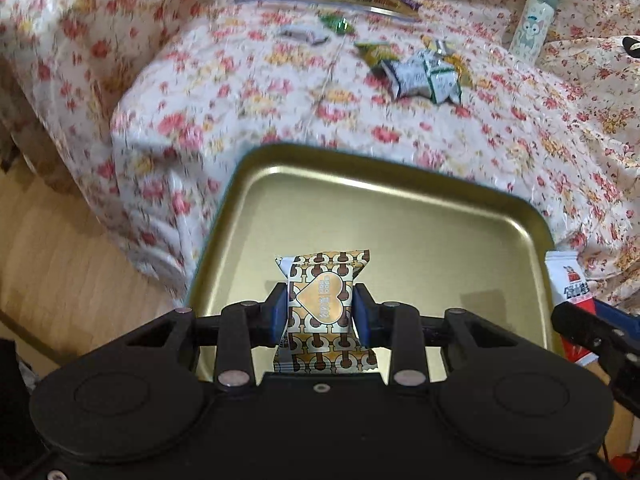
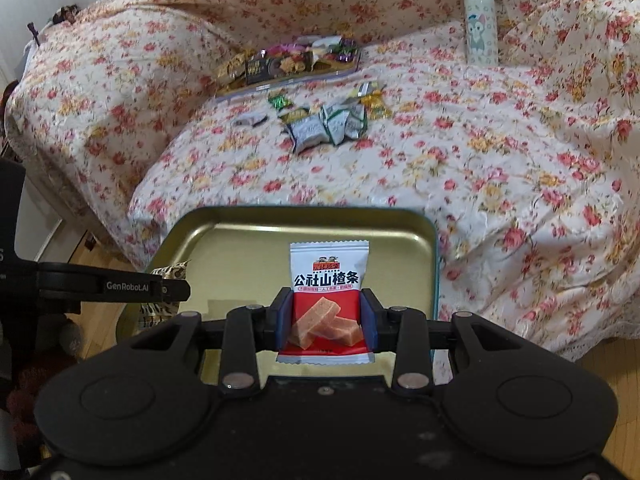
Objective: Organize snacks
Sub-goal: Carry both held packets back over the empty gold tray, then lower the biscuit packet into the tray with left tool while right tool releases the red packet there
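Note:
My left gripper (image 1: 321,308) is shut on a gold and brown patterned snack packet (image 1: 322,308) with a heart label, held above an empty gold tin tray (image 1: 400,216). My right gripper (image 2: 326,316) is shut on a red and white hawthorn snack packet (image 2: 329,276), held over the same tin tray (image 2: 240,248). The left gripper (image 2: 176,284) with its patterned packet (image 2: 172,272) shows at the left of the right wrist view. The red and white packet (image 1: 568,280) shows at the right edge of the left wrist view.
The tray sits at the near edge of a bed with a floral cover (image 2: 500,160). Loose snack packets (image 2: 328,124) lie further back, before a flat box of several sweets (image 2: 292,62). A cartoon-printed bottle (image 2: 480,24) stands at the back right. Wooden floor (image 1: 52,256) lies to the left.

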`<state>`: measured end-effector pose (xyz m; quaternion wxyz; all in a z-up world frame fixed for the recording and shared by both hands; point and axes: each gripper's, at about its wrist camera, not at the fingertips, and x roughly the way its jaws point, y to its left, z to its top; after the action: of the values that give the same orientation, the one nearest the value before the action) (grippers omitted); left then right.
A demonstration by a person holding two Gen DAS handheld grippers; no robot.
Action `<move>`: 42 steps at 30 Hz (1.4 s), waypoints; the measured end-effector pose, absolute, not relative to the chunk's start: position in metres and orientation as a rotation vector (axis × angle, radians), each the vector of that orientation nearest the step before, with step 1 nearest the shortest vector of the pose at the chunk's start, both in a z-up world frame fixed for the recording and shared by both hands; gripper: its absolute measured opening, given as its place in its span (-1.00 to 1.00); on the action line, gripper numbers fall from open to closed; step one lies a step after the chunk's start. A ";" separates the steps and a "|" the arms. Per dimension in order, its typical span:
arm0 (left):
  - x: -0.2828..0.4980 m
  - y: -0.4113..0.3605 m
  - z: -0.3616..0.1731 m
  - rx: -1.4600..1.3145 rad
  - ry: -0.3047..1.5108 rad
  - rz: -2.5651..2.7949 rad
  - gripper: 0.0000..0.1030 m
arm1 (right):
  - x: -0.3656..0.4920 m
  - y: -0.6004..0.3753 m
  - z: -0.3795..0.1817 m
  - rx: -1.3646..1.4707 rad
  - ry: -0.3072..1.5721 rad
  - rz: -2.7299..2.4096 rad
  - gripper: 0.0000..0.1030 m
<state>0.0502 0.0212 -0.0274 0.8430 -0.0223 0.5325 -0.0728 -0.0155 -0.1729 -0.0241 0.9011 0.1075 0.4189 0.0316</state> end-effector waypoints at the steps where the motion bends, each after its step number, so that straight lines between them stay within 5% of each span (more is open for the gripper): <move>1: 0.050 0.021 -0.030 -0.048 1.133 -0.150 -0.18 | -0.015 -0.173 -0.026 0.222 0.879 0.066 -0.28; 42: 0.042 0.012 -0.049 0.036 1.163 -0.100 -0.13 | -0.007 -0.179 -0.065 0.242 1.054 0.051 -0.26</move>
<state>0.0415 0.0120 -0.0489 0.8343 0.0168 0.5490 -0.0473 -0.0069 -0.1785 -0.0653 0.8571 0.1151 0.5016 0.0245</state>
